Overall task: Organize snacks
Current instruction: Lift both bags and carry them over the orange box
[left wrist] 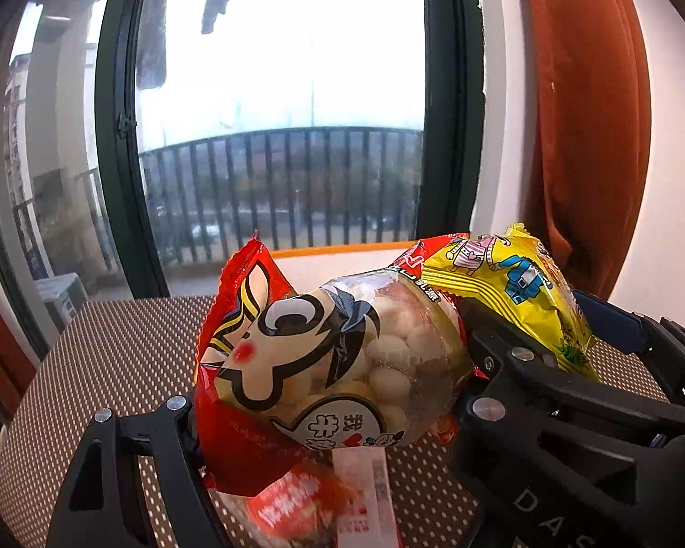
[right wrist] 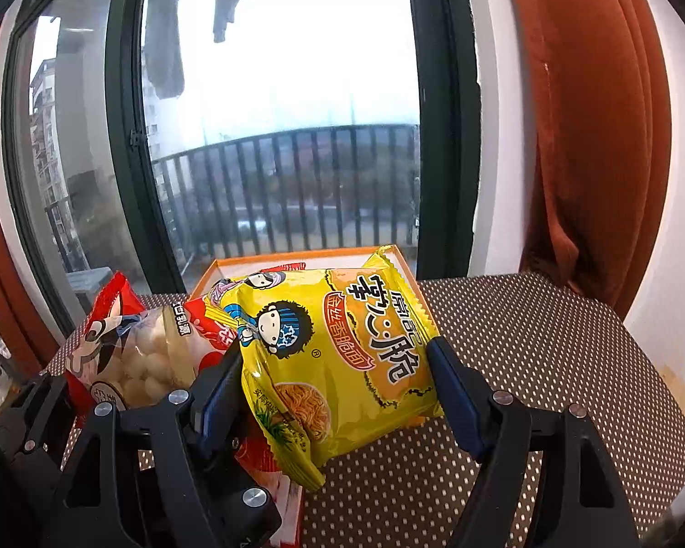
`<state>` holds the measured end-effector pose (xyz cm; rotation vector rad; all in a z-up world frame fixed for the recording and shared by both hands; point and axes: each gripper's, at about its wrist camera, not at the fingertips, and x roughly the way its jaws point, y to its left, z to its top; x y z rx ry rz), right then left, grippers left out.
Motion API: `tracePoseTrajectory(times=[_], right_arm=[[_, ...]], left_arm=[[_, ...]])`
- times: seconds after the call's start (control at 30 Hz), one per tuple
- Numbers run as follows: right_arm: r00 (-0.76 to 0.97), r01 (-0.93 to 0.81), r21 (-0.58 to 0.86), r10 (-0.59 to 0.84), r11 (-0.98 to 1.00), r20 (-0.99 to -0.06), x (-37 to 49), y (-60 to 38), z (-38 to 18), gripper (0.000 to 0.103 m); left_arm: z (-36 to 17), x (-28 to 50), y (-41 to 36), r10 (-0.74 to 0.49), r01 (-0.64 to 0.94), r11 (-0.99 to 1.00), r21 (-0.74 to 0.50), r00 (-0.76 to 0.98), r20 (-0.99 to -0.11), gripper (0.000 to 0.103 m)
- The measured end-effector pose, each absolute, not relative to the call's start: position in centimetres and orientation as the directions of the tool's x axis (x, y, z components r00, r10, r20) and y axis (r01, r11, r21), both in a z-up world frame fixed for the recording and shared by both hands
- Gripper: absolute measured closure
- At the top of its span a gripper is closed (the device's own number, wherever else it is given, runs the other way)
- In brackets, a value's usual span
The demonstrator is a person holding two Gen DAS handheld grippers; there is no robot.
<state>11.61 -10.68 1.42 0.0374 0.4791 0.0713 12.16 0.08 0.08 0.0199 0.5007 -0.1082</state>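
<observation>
Right wrist view shows the right gripper (right wrist: 335,365) pinching the yellow noodle bag (right wrist: 338,347) just in front of the orange box (right wrist: 297,259), while the left gripper (left wrist: 324,383) squeezes the red ball-snack bag (left wrist: 315,356) beside it.

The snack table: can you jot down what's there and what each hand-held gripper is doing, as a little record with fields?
Surface: brown dotted table
Left hand-held gripper: closed on the red bag of white balls
Right hand-held gripper: fingers on both sides of the yellow noodle snack bag, gripping it
Behind the bags: orange-rimmed tray
Background: window, rust curtain
</observation>
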Motion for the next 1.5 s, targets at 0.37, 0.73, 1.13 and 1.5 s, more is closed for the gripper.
tracePoseTrajectory(times=[0.37,0.73,1.13,1.5], right_arm=[[0.886,-0.096,0.081,0.122,0.992,-0.446,19.4,-10.3,2.3,0.025],[0.866,-0.101,0.095,0.134,0.99,-0.481,26.2,-10.3,1.4,0.025],[0.816,-0.1,0.097,0.137,0.99,-0.561,29.4,-9.8,-2.3,0.025],[0.755,-0.121,0.151,0.19,0.981,-0.628,31.0,-9.4,-3.6,0.025]], left_arm=[[0.7,19.0,1.1,-0.07,0.07,0.997,-0.016,0.88,-0.47,0.02],[0.3,25.6,1.9,-0.057,0.054,0.998,-0.02,0.858,-0.51,0.021],[-2.5,29.1,1.8,-0.056,0.051,0.998,-0.024,0.802,-0.594,0.02],[-2.8,31.2,1.1,0.001,0.038,0.998,0.042,0.733,-0.68,0.015]])
